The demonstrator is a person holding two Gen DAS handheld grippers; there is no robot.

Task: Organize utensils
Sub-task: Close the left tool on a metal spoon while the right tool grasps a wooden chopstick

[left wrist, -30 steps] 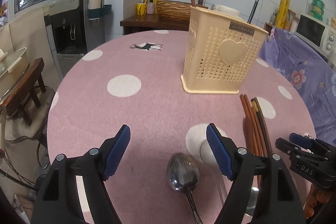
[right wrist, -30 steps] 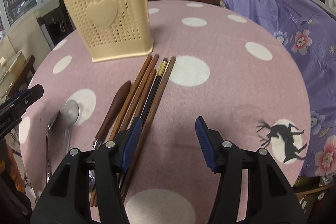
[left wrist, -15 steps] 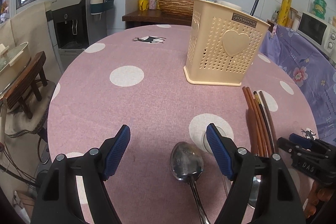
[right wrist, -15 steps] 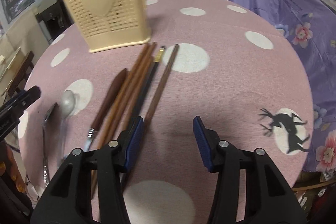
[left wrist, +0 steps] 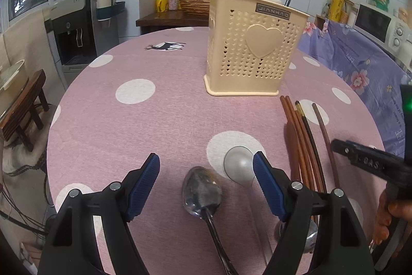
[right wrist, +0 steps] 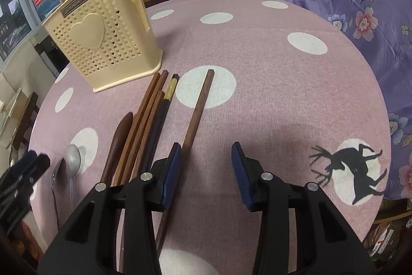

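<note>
Hovering your left gripper over the pink table, fingers spread apart, with the metal spoon lying between them at 6 o'clock. Your right gripper is also gaping wide; the lone brown chopstick is touching its left pad. The cream utensil basket is standing upright at 12 o'clock.

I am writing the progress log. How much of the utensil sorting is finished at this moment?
Two handles already stand in the cream perforated plastic holder. Nothing is in hand: the left gripper and the right gripper are both open. The shiny metal spoon, the pale spoon and the wooden chopsticks lie on the table.
</note>
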